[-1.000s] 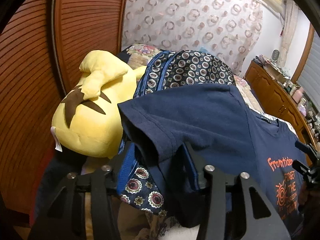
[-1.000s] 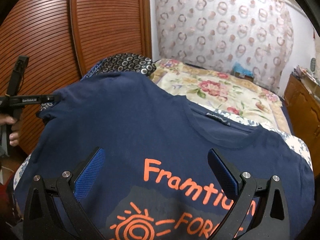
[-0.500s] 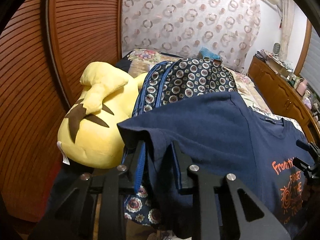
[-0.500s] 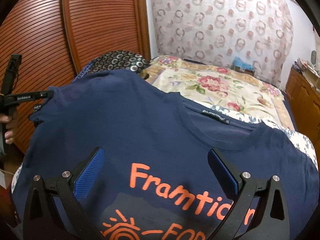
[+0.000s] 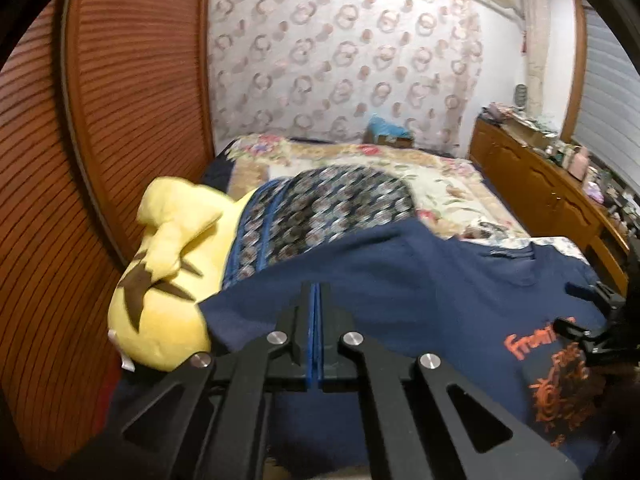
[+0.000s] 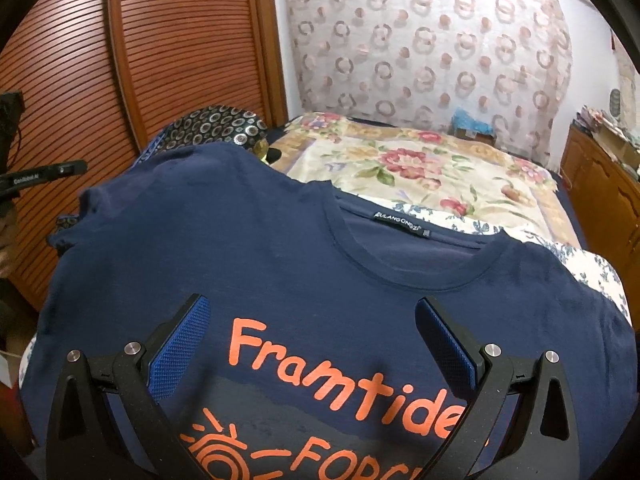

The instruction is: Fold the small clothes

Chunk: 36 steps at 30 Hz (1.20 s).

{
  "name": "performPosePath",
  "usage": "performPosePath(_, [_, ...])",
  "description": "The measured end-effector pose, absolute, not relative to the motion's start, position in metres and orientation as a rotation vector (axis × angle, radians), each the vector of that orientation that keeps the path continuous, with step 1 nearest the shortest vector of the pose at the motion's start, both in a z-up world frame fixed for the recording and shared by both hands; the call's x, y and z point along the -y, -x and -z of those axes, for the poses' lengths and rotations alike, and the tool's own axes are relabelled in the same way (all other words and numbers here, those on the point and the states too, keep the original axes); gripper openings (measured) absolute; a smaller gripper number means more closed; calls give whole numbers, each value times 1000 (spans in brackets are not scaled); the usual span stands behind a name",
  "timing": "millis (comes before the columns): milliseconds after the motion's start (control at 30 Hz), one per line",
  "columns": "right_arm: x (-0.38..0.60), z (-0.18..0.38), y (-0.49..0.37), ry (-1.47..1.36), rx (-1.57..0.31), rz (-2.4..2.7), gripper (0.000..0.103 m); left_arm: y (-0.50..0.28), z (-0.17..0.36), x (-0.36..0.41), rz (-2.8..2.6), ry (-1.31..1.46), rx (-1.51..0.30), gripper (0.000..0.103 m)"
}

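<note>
Left gripper (image 5: 316, 292) now clamped on navy T-shirt (image 5: 400, 280) sleeve, lifted, right gripper (image 6: 312, 312) spread wide

Left gripper (image 5: 316, 292) jaws now closed

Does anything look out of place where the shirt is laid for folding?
Yes. The navy T-shirt lies not flat: its sleeve side is draped over a patterned bag beside a yellow plush toy.

The room light is dim and warm. The left wrist view is blurred by motion, most on the patterned cushion (image 5: 328, 216). The right wrist view is sharper. Both views bend strongly at the edges, with black corners at 2 and 10 o'clock.
</note>
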State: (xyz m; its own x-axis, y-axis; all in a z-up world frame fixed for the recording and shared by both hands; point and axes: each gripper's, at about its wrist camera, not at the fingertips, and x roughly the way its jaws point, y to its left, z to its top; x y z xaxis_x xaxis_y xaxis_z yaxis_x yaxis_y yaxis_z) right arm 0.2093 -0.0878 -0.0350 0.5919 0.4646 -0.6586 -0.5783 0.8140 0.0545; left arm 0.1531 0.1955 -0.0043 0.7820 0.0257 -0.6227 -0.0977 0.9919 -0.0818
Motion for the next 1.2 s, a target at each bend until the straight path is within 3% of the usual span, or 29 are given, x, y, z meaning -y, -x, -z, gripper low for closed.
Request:
performPosePath(200, [97,31,-209,153,-700,-599,103,-156,-12,-195,-116,91,-668,2])
performPosePath(267, [98,29,-207,153,-696,-599,103,-156,-7,-203,-142,103,-701,12])
performPosePath(333, [98,30,-206,153,-692,-604,103,-153,5,-212,-156,118,-738,30])
performPosePath(533, [94,33,-205,154,-695,-616,103,-153,36,-220,-162,161,-836,52])
performPosePath(600, [93,34,-205,155,-696,-620,103,-156,44,-223,-166,184,-856,52])
performPosePath(767, [91,34,-204,155,-696,-620,103,-160,47,-230,-175,231,-824,52])
performPosePath(833, [91,34,-204,155,-696,-618,103,-163,47,-230,-177,206,-826,37])
performPosePath(900, [92,34,-204,152,-695,-614,103,-167,51,-232,-190,203,-856,6])
performPosePath(933, [93,34,-205,150,-695,-613,103,-168,51,-233,-188,202,-857,0])
performPosePath(1200, [99,34,-206,143,-693,-609,103,-167,6,-193,-99,114,-751,0])
